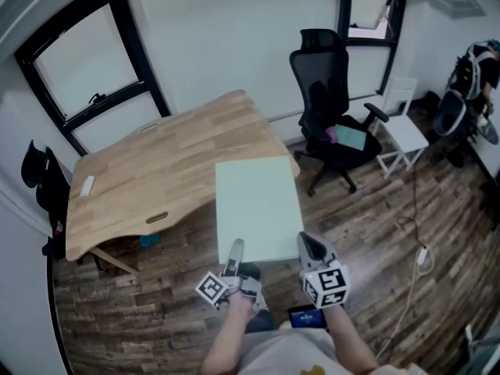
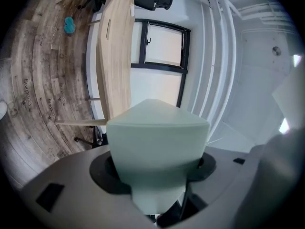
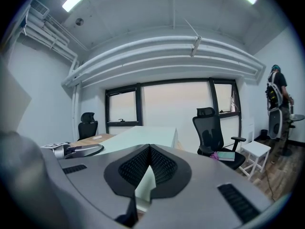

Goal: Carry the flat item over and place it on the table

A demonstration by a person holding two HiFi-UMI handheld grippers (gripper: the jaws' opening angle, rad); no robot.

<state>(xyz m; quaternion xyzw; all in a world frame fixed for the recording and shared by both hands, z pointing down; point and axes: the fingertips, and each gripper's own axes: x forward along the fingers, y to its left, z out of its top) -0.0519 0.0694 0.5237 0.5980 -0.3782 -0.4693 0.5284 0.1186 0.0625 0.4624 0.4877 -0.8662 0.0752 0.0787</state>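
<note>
The flat item is a pale green board (image 1: 258,205), held level above the wooden floor, its far corner over the near edge of the wooden table (image 1: 156,166). My left gripper (image 1: 235,250) grips the board's near edge at the left, and my right gripper (image 1: 308,244) grips it at the right. In the left gripper view the board (image 2: 156,137) fills the gap between the jaws of the left gripper (image 2: 157,178), which press on it. In the right gripper view the right gripper (image 3: 145,185) pinches the thin board edge (image 3: 143,136).
A black office chair (image 1: 332,108) with a teal item on its seat stands right of the table, and a white stool (image 1: 402,135) beyond it. A person (image 1: 469,76) stands far right. A cable (image 1: 422,256) lies on the floor. A small white object (image 1: 87,185) rests on the table.
</note>
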